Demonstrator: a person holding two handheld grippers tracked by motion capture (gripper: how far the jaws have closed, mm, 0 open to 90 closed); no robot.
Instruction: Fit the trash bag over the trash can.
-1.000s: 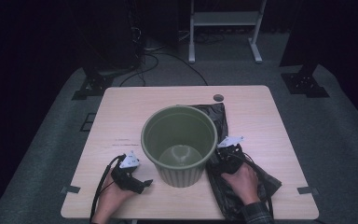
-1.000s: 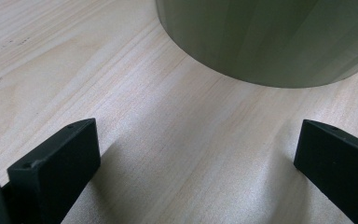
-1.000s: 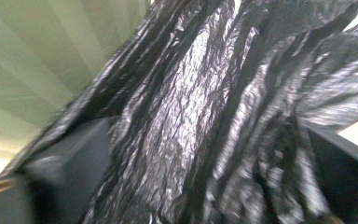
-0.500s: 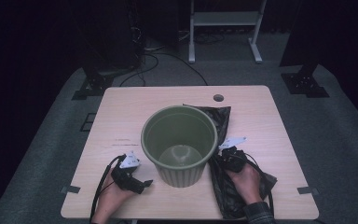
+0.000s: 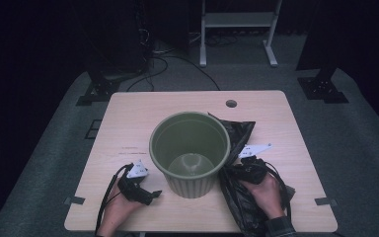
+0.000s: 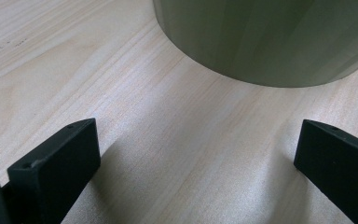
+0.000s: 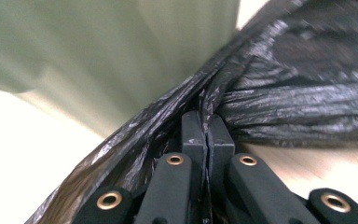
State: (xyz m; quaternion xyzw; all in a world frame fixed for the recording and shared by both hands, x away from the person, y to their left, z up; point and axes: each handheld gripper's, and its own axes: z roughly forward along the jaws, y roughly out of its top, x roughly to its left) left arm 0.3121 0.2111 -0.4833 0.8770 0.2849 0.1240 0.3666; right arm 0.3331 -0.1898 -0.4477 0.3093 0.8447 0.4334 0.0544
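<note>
bag [image 5: 242,197], black plastic, lies crumpled at the counter's [image 5: 128,118] front right, beside the bin [image 5: 190,153]. the right hand-held gripper [image 7: 207,135] has pinched a fold of it; the left hand-held gripper [image 5: 145,195] waits wide, empty. lining the bin is all still ahead.

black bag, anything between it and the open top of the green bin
Nothing visible does. The bag lies on the table at the bin's right side, pinched in the right gripper, and the bin's mouth is open and looks empty.
</note>
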